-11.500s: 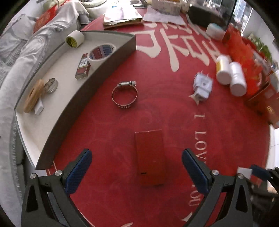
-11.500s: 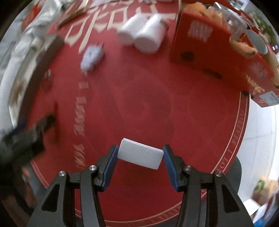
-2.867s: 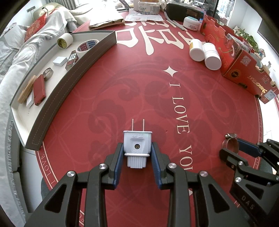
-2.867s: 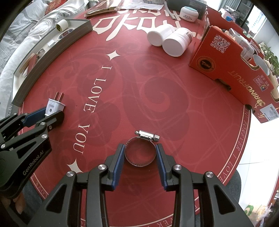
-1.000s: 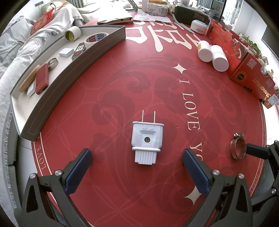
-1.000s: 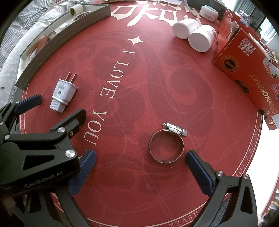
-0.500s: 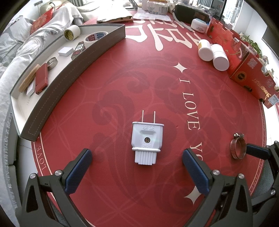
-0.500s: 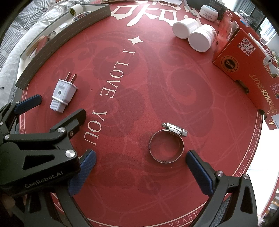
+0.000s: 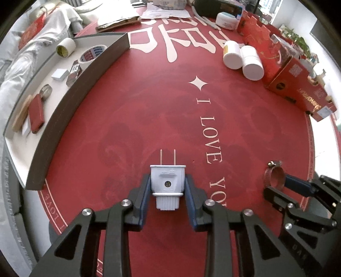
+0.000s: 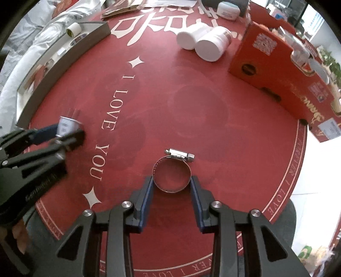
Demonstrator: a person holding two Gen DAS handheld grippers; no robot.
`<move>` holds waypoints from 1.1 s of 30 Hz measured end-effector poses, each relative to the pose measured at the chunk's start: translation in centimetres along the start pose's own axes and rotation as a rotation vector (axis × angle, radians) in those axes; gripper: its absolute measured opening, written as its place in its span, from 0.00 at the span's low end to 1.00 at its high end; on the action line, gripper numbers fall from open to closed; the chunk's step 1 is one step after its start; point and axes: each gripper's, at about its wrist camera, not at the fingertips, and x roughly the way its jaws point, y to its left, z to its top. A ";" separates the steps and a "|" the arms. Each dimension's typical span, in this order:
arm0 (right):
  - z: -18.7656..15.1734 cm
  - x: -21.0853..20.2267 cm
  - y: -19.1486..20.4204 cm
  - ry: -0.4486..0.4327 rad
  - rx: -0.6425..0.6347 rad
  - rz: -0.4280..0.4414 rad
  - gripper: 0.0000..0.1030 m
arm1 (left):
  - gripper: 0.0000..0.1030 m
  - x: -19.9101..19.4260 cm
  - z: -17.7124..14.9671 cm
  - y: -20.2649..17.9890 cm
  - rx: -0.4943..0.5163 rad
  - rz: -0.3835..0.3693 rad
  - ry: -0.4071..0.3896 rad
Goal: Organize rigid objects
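Observation:
My left gripper (image 9: 167, 191) is shut on a white two-pin plug (image 9: 167, 181), pins pointing away, over the red round table mat (image 9: 149, 95). My right gripper (image 10: 172, 187) is shut on a metal hose clamp (image 10: 172, 175), its screw housing on the far side. The clamp also shows in the left wrist view (image 9: 273, 176), and the plug in the right wrist view (image 10: 67, 125). A curved grey tray (image 9: 70, 102) at the left holds tape rolls, a red case and small items.
Two white bottles (image 9: 243, 57) lie at the far right next to a red cardboard box (image 9: 296, 85). Papers and a white jar (image 9: 227, 18) sit at the table's far edge. The table's edge runs close on the right.
Half a second ago both grippers were wide open around the plug and the clamp lying on the mat. Now each has shut on its object.

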 end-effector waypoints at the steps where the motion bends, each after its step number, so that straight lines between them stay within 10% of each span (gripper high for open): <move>1: 0.1 0.0 -0.3 -0.001 0.010 0.015 0.35 | 0.32 0.0 -0.1 0.4 -0.022 -0.009 0.004; 20: 0.8 -4.8 -2.1 -0.126 0.108 0.140 0.27 | 0.32 -7.1 1.7 3.1 -0.141 0.003 -0.162; 21: 0.5 -4.4 -2.7 -0.101 0.115 0.168 0.28 | 0.32 -7.0 1.6 3.2 -0.147 0.001 -0.158; 24: -0.4 -2.8 -3.6 -0.050 0.140 0.174 0.85 | 0.32 -7.0 1.4 3.4 -0.156 -0.004 -0.150; 31: -0.7 -1.2 -1.6 -0.011 0.015 0.102 0.83 | 0.32 -7.1 1.6 2.7 -0.137 0.009 -0.153; 33: -0.4 0.1 -0.2 0.040 -0.037 0.036 0.69 | 0.32 -7.3 1.6 2.7 -0.140 0.014 -0.157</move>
